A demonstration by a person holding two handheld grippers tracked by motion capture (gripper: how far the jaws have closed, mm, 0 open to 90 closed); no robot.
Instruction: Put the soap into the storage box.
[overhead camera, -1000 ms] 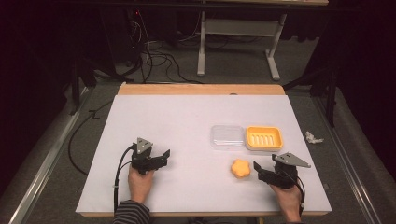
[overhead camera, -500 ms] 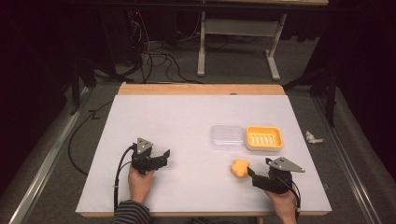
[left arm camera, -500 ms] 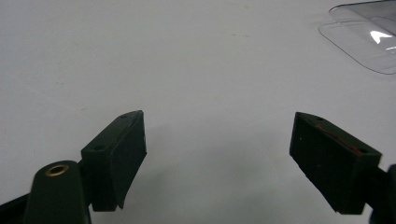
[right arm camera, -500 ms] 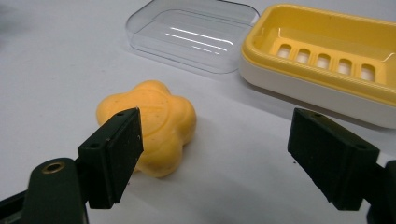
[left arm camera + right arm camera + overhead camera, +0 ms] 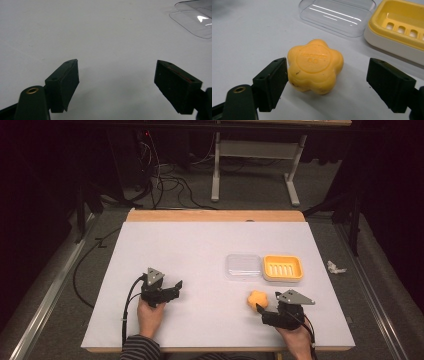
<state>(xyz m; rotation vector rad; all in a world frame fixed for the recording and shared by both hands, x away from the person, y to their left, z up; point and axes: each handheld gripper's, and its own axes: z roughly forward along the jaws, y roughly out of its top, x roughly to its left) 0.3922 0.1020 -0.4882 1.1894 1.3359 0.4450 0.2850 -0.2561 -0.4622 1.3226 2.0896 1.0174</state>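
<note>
An orange flower-shaped soap lies flat on the white table, seen in the high view as the soap near the front right. My right gripper is open, its jaws on either side of the soap; the left jaw sits close against it, and I cannot tell if they touch. In the high view the right gripper sits just in front of the soap. My left gripper rests open at the front left, and in its own view the left gripper has bare table between its jaws.
A yellow soap dish on a white base stands right of centre, with a clear plastic lid lying just left of it. The lid shows far off in the left gripper view. A crumpled white scrap lies on the floor beyond the table's right edge.
My right gripper has slid left and forward along the table until its jaws flank the soap. The left gripper has stayed still.
</note>
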